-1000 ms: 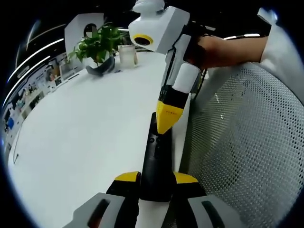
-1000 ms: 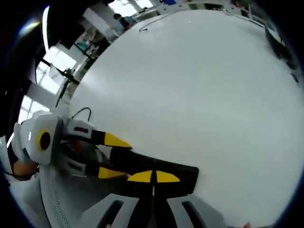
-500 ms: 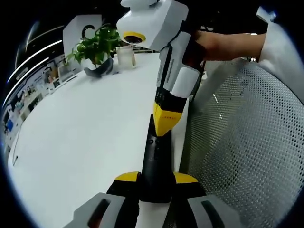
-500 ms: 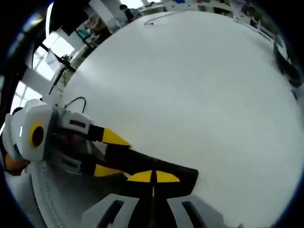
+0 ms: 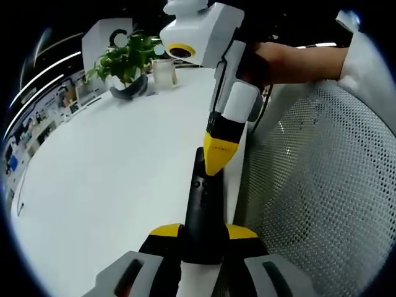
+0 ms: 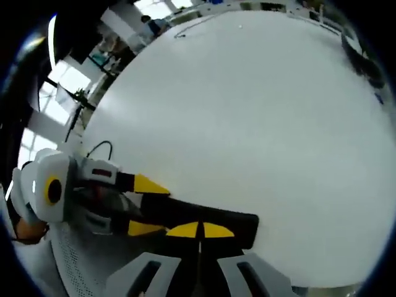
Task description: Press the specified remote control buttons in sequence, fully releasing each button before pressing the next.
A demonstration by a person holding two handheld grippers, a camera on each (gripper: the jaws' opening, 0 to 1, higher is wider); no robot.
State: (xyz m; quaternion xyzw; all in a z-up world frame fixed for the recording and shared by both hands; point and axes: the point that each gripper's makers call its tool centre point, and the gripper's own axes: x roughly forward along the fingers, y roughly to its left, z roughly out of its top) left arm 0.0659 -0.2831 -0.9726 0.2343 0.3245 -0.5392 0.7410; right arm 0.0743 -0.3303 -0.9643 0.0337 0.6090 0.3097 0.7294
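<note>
Left gripper view has the left tool [image 5: 203,231] at the bottom, its yellow-tipped jaws pinching the near end of a black remote control [image 5: 203,213]. That remote lies along the edge of the white tabletop [image 5: 105,185], pointing away from the camera. Farther along the remote, the right tool [image 5: 216,159] comes down from above with its jaws pressed together into one yellow point; the point sits on the remote's top face near its far end, though actual contact cannot be judged. A hand [image 5: 272,62] grips that tool behind the remote. Beside the remote, off the tabletop edge, is a grey mesh chair back [image 5: 315,185]. Well beyond the remote stand a potted plant [image 5: 127,59] and a pale cup [image 5: 164,71].

Right gripper view shows the right tool [image 6: 199,230] with its yellow tips closed against each other, over the remote control [image 6: 198,219]. Past the remote's far end, the left tool [image 6: 141,205] clamps that end between its jaws. Beyond the remote the tabletop [image 6: 247,111] stretches away.
</note>
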